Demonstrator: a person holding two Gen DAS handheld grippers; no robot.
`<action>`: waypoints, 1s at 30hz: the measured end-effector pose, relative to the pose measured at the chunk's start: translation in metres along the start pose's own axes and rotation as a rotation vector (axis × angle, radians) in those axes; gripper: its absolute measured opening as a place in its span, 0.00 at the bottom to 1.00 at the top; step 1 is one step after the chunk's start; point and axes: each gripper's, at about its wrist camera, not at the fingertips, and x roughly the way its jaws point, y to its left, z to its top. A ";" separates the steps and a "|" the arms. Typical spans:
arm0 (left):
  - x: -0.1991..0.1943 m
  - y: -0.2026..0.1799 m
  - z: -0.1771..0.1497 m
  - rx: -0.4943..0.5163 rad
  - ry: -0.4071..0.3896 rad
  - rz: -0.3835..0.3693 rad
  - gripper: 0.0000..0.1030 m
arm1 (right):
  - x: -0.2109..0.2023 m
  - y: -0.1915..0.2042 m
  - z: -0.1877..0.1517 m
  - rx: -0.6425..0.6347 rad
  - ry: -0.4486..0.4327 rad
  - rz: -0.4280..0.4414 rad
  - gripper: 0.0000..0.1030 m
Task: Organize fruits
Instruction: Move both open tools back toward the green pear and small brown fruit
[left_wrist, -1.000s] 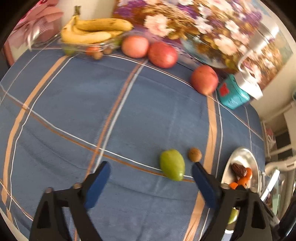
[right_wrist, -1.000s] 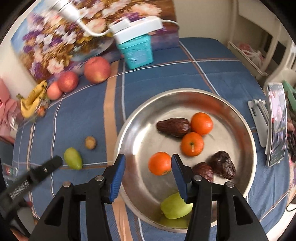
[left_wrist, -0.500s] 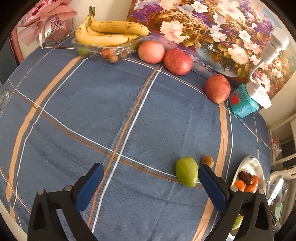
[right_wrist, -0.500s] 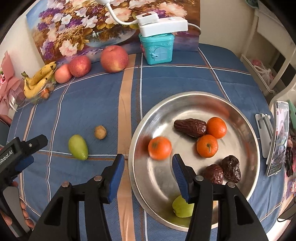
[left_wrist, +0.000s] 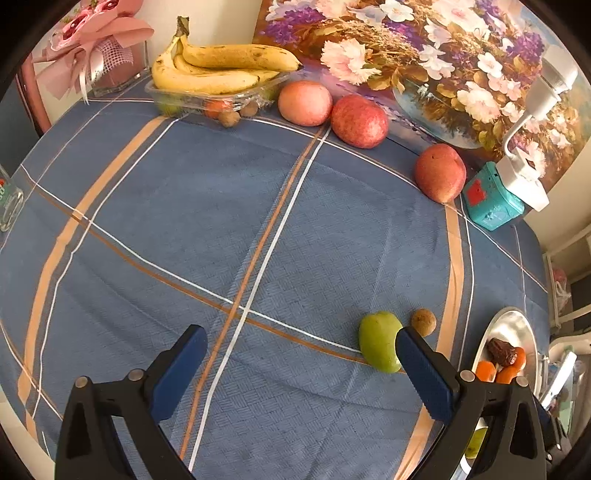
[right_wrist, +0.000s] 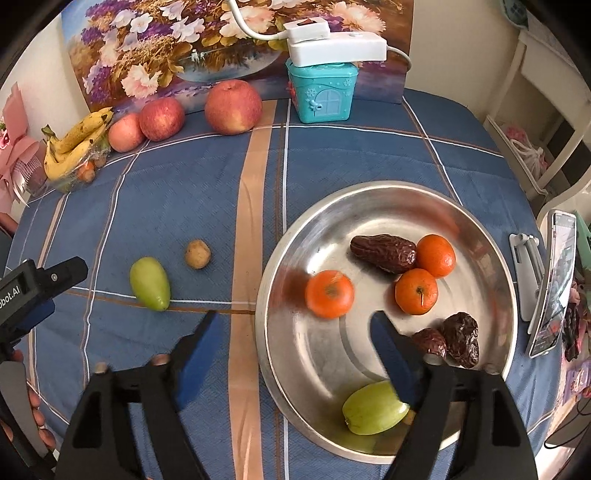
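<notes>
A green fruit (left_wrist: 379, 340) lies on the blue cloth beside a small brown fruit (left_wrist: 423, 322); both show in the right wrist view, the green one (right_wrist: 150, 283) and the brown one (right_wrist: 198, 253). My left gripper (left_wrist: 301, 360) is open and empty, its right finger just beside the green fruit. My right gripper (right_wrist: 291, 345) is open and empty over the left rim of the steel bowl (right_wrist: 369, 195). The bowl holds three oranges, one (right_wrist: 329, 294) blurred, several dates (right_wrist: 384, 253) and a green fruit (right_wrist: 375, 408).
Three apples (right_wrist: 233, 106) line the back by a flower painting. Bananas (left_wrist: 221, 68) sit on a clear tray at the back left. A teal box (right_wrist: 320, 92) with a white power strip stands at the back. A phone on a stand (right_wrist: 552, 280) is right of the bowl.
My right gripper opened wider and pulled back; an orange rolled left in the bowl. My left gripper pulled back and shifted left, so the green fruit now sits by its right finger.
</notes>
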 end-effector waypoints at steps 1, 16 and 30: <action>0.000 -0.001 0.000 0.005 0.001 0.001 1.00 | -0.001 0.001 0.000 -0.009 -0.012 -0.010 0.96; -0.003 -0.016 0.000 0.077 -0.065 0.023 1.00 | -0.004 -0.001 0.001 -0.002 -0.075 0.000 0.96; 0.019 -0.021 -0.001 0.057 -0.013 -0.046 1.00 | 0.005 0.000 0.010 0.023 -0.104 0.063 0.96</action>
